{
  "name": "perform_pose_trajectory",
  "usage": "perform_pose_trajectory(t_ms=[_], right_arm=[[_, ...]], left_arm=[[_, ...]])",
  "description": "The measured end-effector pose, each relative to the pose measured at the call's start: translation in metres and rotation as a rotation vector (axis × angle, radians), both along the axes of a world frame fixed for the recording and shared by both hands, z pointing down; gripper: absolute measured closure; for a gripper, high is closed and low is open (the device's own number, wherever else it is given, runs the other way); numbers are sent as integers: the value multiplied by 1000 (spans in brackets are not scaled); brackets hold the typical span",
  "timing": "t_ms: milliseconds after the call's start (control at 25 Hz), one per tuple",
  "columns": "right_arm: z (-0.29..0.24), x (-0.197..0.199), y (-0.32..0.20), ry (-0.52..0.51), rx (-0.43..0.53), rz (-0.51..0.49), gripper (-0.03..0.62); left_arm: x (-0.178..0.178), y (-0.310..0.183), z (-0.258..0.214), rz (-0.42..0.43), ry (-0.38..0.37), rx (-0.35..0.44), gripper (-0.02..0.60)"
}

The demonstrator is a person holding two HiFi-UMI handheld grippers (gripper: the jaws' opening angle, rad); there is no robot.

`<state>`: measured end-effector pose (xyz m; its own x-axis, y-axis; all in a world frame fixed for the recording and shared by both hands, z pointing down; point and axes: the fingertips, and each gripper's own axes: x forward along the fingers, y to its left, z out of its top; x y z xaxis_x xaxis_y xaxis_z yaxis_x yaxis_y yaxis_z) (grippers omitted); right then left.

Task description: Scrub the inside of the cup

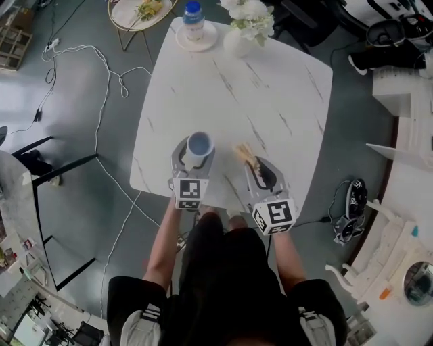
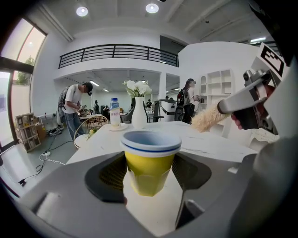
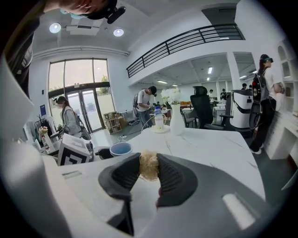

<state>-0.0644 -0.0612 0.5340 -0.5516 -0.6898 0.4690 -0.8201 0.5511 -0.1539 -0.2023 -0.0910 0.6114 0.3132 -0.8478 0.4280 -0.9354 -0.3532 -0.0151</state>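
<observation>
Close to your body, at the near edge of the table point(image 1: 270, 101), your left gripper point(image 1: 195, 154) is clamped wide on the yellow cup point(image 2: 150, 160). Its pads sit against both sides below the blue rim, and the mouth faces up. Just to its right, your right gripper point(image 1: 260, 173) pinches the scrubber point(image 3: 149, 165), whose fibrous tuft pokes out past the pads, clear of the cup. To scrub well, hold the cup upright and steady and bring the tuft over the mouth. Then lower it straight in so the jaws miss the rim. Press the fibres against the inner wall and sweep round, down to the bottom. Farther off, a bottle point(image 1: 193, 15) and a vase point(image 1: 237, 42) of flowers stand at the far edge, well out of your way.
</observation>
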Motion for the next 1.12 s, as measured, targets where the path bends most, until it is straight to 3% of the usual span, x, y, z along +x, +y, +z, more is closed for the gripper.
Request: perform_pose_trajectory(t_ms=[600, 1120], right_arm=[[6, 11, -10, 22, -20, 62, 488], [8, -3, -16, 14, -25, 38, 490]], left_arm=[[-2, -31, 25, 15, -4, -16, 267], [-10, -30, 40, -11, 19, -48, 262]])
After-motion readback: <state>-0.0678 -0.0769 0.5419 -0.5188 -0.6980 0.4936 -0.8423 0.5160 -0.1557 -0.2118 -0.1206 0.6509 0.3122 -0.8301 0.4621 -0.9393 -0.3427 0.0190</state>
